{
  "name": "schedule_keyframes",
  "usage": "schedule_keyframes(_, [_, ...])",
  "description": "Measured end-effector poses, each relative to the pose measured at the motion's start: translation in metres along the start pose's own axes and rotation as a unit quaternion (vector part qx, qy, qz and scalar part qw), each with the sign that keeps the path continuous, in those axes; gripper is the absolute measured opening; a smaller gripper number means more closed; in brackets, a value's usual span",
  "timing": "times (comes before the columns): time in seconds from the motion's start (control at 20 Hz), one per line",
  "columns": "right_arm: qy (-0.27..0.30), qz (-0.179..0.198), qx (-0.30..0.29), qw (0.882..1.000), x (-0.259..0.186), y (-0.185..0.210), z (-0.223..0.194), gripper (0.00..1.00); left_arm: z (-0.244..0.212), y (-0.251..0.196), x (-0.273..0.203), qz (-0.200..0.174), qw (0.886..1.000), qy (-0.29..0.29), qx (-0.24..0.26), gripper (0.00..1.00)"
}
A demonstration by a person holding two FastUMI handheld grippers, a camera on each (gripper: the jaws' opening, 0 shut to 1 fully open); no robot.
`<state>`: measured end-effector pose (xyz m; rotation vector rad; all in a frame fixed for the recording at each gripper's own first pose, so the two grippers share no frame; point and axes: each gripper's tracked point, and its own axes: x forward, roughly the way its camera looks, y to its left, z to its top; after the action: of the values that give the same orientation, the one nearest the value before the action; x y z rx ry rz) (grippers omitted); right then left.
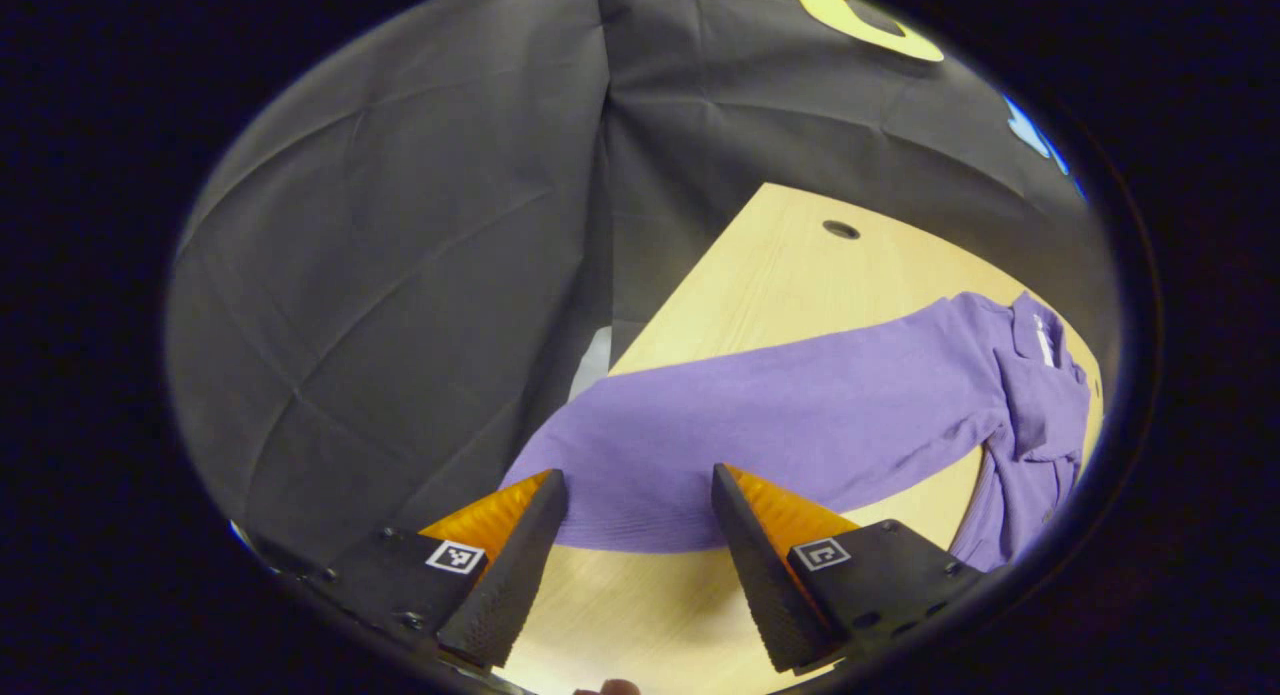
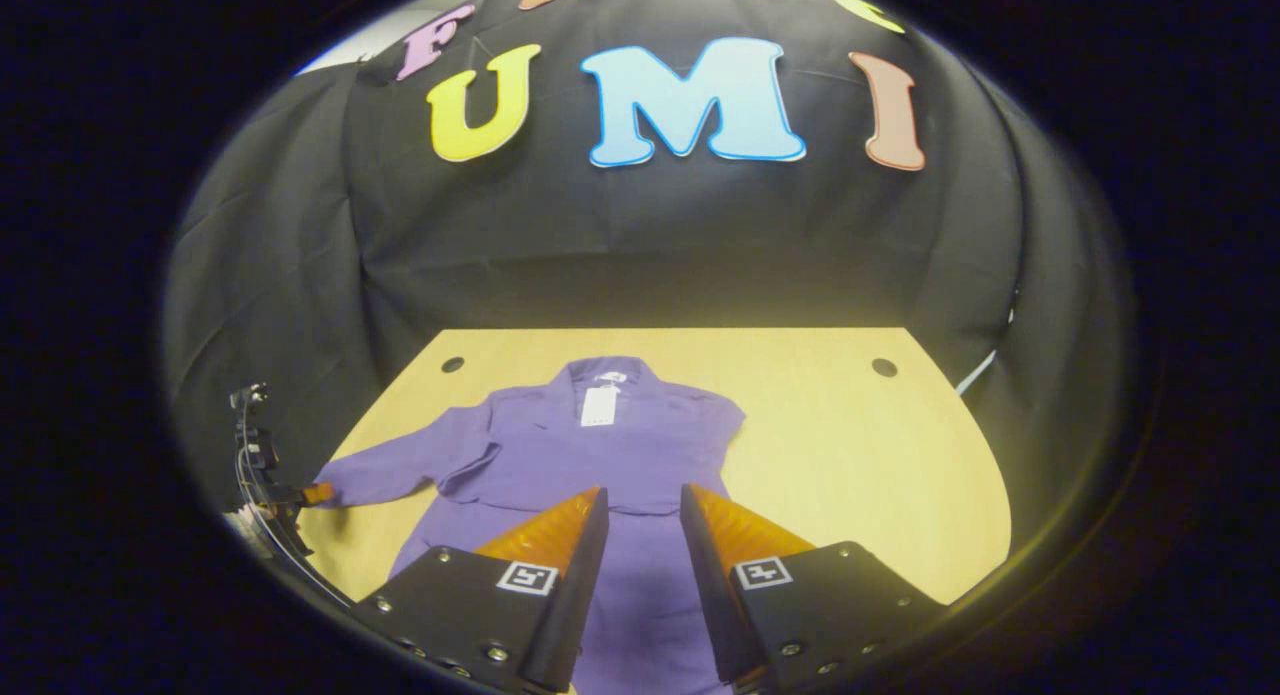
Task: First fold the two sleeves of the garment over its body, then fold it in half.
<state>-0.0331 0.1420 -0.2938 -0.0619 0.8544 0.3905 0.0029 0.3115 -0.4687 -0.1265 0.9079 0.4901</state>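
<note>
A purple garment (image 2: 620,455) lies flat on the wooden table (image 2: 860,475), collar and white tag (image 2: 599,406) at the far side. One sleeve (image 1: 780,415) stretches out sideways toward the table's edge. Its cuff (image 1: 630,515) lies just ahead of my left gripper (image 1: 638,495), which is open, with a finger on each side of the cuff end. That gripper (image 2: 305,495) also appears at the sleeve's end in the right gripper view. The other side's sleeve appears folded over the body. My right gripper (image 2: 645,510) is open above the garment's lower body, holding nothing.
The black cloth wall (image 2: 650,245) closes the booth behind and beside the table. Round cable holes (image 2: 884,367) (image 2: 452,364) sit near the table's far corners. Bare wood (image 2: 870,515) lies to the right of the garment. The table edge (image 1: 690,285) runs beside the outstretched sleeve.
</note>
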Motion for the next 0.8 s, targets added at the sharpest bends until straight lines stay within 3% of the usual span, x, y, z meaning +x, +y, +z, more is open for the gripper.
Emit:
schedule_keyframes(0.35, [0.012,-0.004,0.006,1.0,0.001,-0.009,-0.008,0.5,-0.009,0.0,0.007,0.001,1.0,0.005,-0.028,0.95])
schedule_keyframes(0.4, [0.014,-0.001,0.008,1.0,0.003,-0.008,-0.009,0.46,-0.009,0.0,0.007,0.001,1.0,0.005,-0.029,0.95])
schedule_keyframes(0.5, [0.016,0.003,0.009,1.0,0.006,-0.005,-0.01,0.5,-0.008,0.0,0.006,-0.001,1.0,0.005,-0.027,0.93])
schedule_keyframes(0.75, [0.022,0.009,0.0,1.0,0.009,-0.003,-0.014,0.5,-0.006,-0.009,0.01,0.002,1.0,0.011,-0.017,0.58])
schedule_keyframes(0.8, [0.023,0.01,0.001,1.0,0.01,-0.003,-0.015,0.5,-0.003,-0.014,0.013,-0.01,1.0,0.008,-0.014,0.58])
